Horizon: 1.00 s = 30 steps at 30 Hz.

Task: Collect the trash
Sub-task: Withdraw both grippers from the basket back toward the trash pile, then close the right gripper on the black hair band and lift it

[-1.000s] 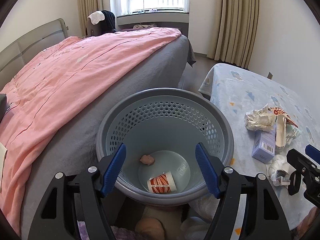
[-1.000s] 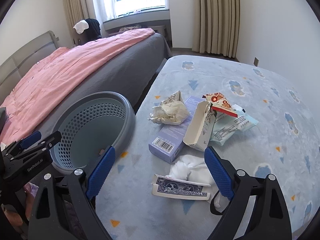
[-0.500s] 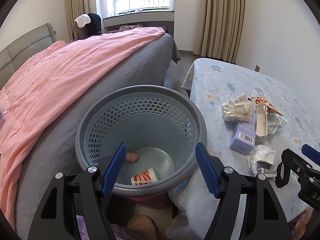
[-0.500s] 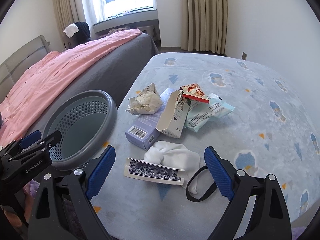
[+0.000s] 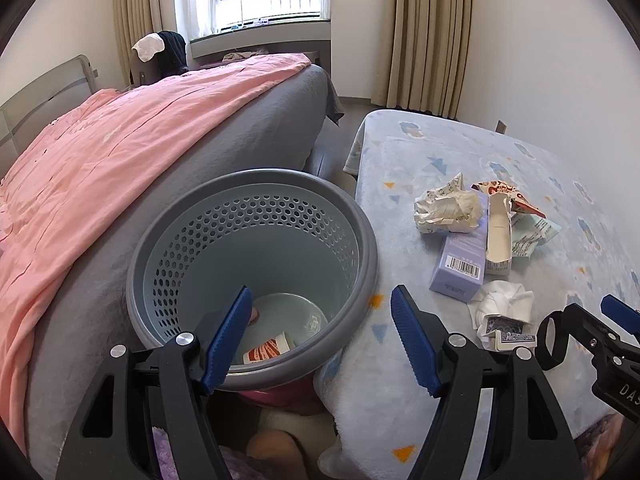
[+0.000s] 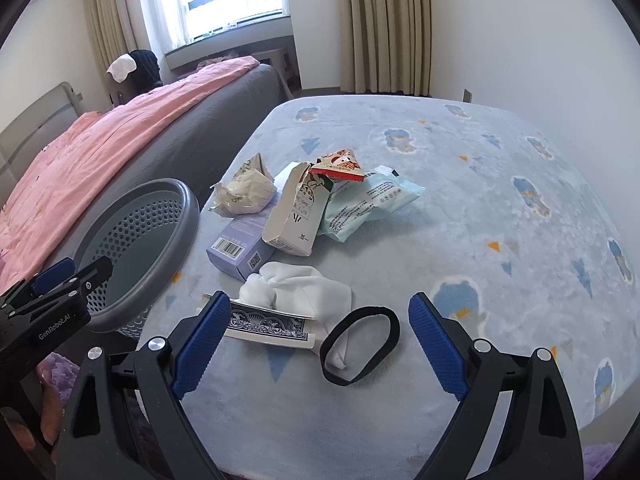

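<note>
The bed [image 5: 168, 136] with its pink cover fills the left side of the room. Beside it is the bench [image 6: 500, 240], covered by a soft, fleecy blue cloth with small printed shapes. Between them stands the grey plastic basket [image 5: 256, 248], round, with a smooth rim and a wall full of holes. A paper cup [image 5: 266, 350] already lies at its bottom.

The trash is gathered on the bench near the basket: a lilac cardboard box [image 6: 236, 246], an open white carton [image 6: 294, 216] leaning on it, a thin green foil packet [image 6: 368, 204], crumpled paper [image 6: 246, 194], a soft white tissue [image 6: 296, 290], a flat card box [image 6: 268, 322] and a black elastic band [image 6: 360, 344].

The right gripper [image 6: 320, 346] hangs over the band and the tissue, jaws spread wide and empty. The left gripper [image 5: 320, 338] waits at the basket rim, jaws also spread.

I think the risk is in the pick: the band is thin and lies flat on the fleece, so the jaws may pinch the cloth as well, or slip over it. The tissue corner lying inside the band could also come up together with it.
</note>
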{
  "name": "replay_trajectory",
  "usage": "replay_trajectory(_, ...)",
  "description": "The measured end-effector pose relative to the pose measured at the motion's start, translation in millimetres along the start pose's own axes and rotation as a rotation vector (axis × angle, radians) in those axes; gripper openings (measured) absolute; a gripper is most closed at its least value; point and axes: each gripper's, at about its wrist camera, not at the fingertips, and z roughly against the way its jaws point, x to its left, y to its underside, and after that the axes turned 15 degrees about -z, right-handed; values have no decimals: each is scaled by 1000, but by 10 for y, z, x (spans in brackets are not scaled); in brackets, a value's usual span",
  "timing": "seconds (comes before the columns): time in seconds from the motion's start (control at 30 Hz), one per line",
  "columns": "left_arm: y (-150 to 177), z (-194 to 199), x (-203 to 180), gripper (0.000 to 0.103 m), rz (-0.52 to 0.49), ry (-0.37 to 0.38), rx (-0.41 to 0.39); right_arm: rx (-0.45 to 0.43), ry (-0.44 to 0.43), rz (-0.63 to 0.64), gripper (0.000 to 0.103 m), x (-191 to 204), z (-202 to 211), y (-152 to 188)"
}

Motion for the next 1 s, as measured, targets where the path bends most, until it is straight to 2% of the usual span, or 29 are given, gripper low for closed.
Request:
replay_trajectory(0.6, 1, -39, -214, 69, -46, 18, 12, 36, 67, -53, 89, -406, -89, 121)
replay_trajectory(1.0, -3, -68, -371, 69, -80, 34, 18, 98, 70, -34, 89, -430, -265, 218)
